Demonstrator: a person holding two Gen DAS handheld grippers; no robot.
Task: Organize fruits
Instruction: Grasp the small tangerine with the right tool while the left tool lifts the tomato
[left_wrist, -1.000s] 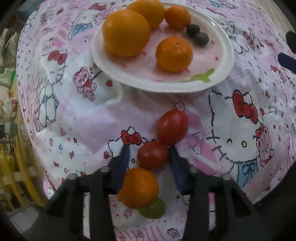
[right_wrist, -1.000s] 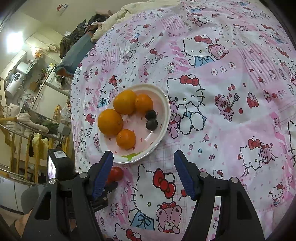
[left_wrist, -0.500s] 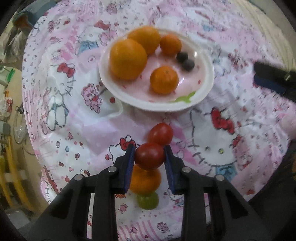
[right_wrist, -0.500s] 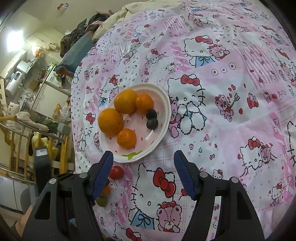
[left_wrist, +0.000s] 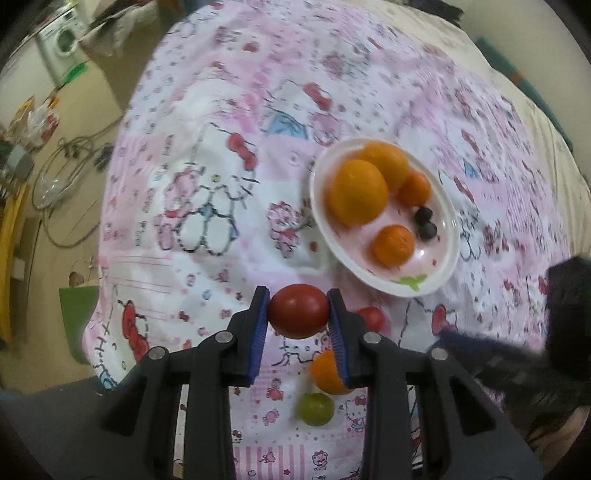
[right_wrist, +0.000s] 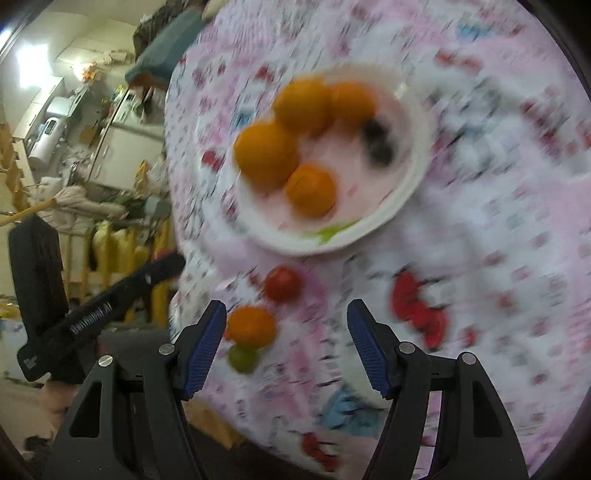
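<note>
A pink cartoon-cat cloth (left_wrist: 207, 155) covers the whole desk, its print smeared by blur in the right wrist view. On it sits a white plate (left_wrist: 448, 236) holding two large oranges, two small ones and two dark berries; the berries are hard to make out. A green leaf mark shows on the plate's near rim.

The left hand-held gripper (left_wrist: 298, 314) is clenched on a red tomato (left_wrist: 298, 311), lifted above the cloth, both blue pads touching the fruit's sides. Its right finger partly covers a loose small orange (left_wrist: 325, 373) on the cloth. A second tomato (left_wrist: 373, 318) peeks out beside that finger, and a green fruit (left_wrist: 314, 408) lies just beside the loose orange.

The right hand-held gripper (right_wrist: 286, 345) is spread wide and holds nothing, hovering near the loose fruit. In its view the other tool's black handle carries white lettering, too blurred and inverted to read.
</note>
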